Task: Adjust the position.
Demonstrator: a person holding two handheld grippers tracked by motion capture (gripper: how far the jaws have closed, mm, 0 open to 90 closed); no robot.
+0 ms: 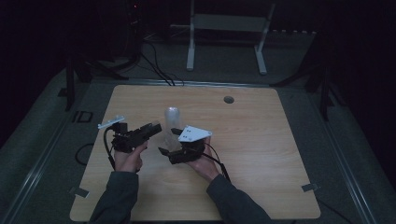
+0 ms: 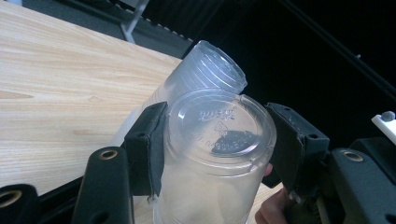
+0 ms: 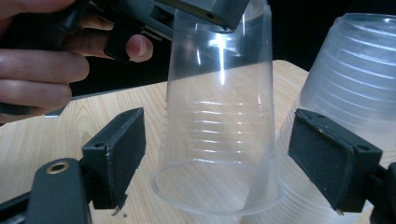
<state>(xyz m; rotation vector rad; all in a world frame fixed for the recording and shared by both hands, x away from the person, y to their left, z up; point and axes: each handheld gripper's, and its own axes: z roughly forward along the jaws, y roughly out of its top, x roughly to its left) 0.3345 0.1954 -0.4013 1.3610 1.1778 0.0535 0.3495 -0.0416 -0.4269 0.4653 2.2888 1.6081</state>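
My left gripper (image 2: pixel 217 140) is shut on the base end of a clear plastic cup (image 2: pixel 210 186), which hangs mouth down just above the wooden table (image 1: pixel 261 140). In the right gripper view that cup (image 3: pixel 219 116) stands between the pads of my right gripper (image 3: pixel 224 156), whose jaws are open and clear of the cup's walls on both sides. A stack of upturned clear cups (image 3: pixel 355 79) stands on the table close behind the held one. From above, the stack (image 1: pixel 172 115) is near the table's middle, with the left gripper (image 1: pixel 156 128) and the right gripper (image 1: pixel 169 141) meeting just in front of it.
A round cable hole (image 1: pixel 228 99) lies in the tabletop at the back right. A white metal stand (image 1: pixel 224 28) and dark cables (image 1: pixel 156 67) are on the floor beyond the far edge. The hand holding the left gripper (image 3: pixel 42 60) is close to the right gripper's left jaw.
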